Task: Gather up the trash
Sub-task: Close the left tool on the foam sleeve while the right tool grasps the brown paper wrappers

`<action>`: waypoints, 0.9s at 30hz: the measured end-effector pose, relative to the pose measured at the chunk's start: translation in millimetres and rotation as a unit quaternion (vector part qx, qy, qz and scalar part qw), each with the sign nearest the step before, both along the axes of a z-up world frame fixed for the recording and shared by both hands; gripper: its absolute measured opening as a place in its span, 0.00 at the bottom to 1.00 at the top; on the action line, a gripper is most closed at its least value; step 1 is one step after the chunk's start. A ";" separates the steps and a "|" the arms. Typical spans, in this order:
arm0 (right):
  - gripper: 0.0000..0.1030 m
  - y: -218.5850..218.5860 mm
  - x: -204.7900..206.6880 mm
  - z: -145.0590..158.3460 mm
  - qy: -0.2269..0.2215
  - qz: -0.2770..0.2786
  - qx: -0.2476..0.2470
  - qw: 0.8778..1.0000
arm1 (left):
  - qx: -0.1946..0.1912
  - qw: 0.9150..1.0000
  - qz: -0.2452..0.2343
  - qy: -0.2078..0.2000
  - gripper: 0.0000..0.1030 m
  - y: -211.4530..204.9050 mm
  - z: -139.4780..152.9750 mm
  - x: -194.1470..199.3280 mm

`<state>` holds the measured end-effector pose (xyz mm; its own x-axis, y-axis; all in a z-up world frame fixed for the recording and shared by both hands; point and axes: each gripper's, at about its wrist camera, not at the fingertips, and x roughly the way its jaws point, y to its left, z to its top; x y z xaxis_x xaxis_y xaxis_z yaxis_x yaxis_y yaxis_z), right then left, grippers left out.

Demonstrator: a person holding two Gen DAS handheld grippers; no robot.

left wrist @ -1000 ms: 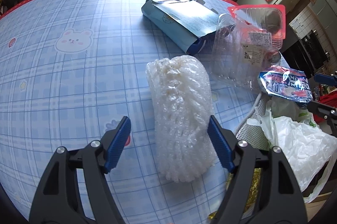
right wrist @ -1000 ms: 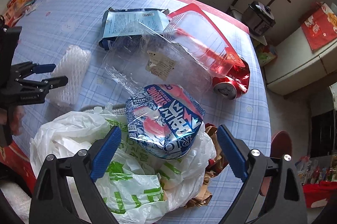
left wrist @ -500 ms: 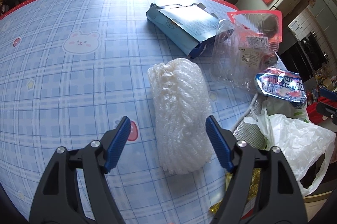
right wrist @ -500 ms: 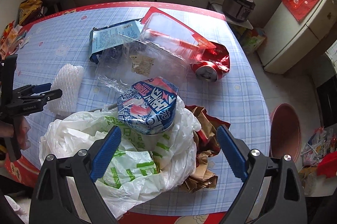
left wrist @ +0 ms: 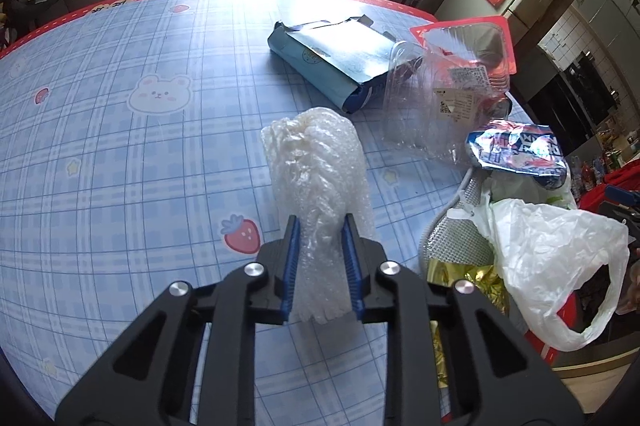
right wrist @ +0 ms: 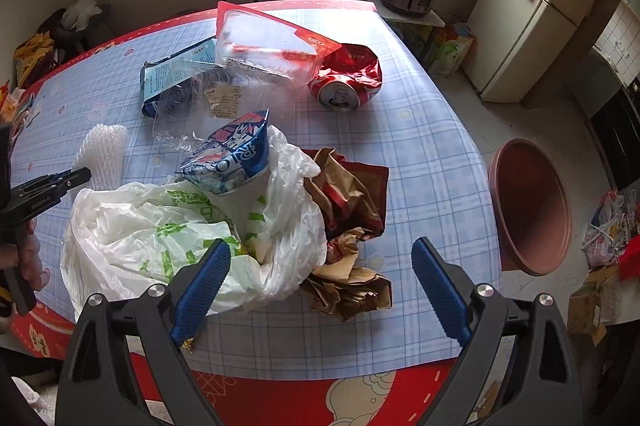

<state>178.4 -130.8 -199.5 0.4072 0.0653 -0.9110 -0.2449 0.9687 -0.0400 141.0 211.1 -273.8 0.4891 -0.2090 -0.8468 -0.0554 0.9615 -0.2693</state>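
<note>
The left gripper (left wrist: 320, 258) has just been closing, and its blue pads now pinch the near end of the roll of white bubble wrap (left wrist: 316, 166), which bulges out between them where half a second ago they stood wide on either side of it. The far end of the roll reaches out over the blue checked tabletop (left wrist: 120, 154); whether that end has left the cloth cannot be told.

Taking the roll as landmark: just beyond it lies the flat blue paper packet (left wrist: 332, 62), and beside that, to the right of the roll, the clear plastic clamshell tray with a red rim (left wrist: 460, 66). Nearer and to the right of the roll is the crumpled blue-and-white foil wrapper (left wrist: 516, 154), resting on the white plastic bag with green print (left wrist: 560, 258).

The right gripper (right wrist: 320, 274) is spread wide and empty, over the edge of that bag (right wrist: 172, 226), with crumpled brown paper (right wrist: 344, 214) beside it and a crushed red drink can (right wrist: 348, 82) further out.

With the grip made, the roll seems ready to be carried across to the bag; being soft, it may slip or unroll on the way.
</note>
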 end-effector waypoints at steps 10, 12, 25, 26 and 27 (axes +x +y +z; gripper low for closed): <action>0.88 -7.6 -14.9 -5.2 -0.005 -0.011 0.021 1.000 | -0.012 0.999 0.019 -0.031 0.23 13.3 30.5 -36.2; 0.87 -10.2 -16.7 -10.1 0.002 -0.007 0.006 1.000 | -0.008 0.999 0.022 -0.035 0.23 14.5 36.0 -42.5; 0.85 -27.3 -17.6 -60.0 0.000 0.036 -0.031 0.999 | -0.001 0.997 0.057 -0.043 0.23 29.7 63.6 -76.1; 0.85 -20.0 -15.5 -65.8 -0.003 0.054 -0.040 0.998 | 0.000 0.997 0.059 -0.044 0.23 30.0 65.7 -77.9; 0.85 -13.8 -12.8 -72.2 -0.005 0.072 -0.047 0.996 | 0.001 0.997 0.060 -0.044 0.23 29.8 67.7 -79.2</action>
<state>165.5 -144.6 -271.7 0.4083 0.0375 -0.9121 -0.3796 0.9156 -0.1323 61.8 240.9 -206.1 0.5834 -0.1419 -0.7997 -0.1466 0.9501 -0.2754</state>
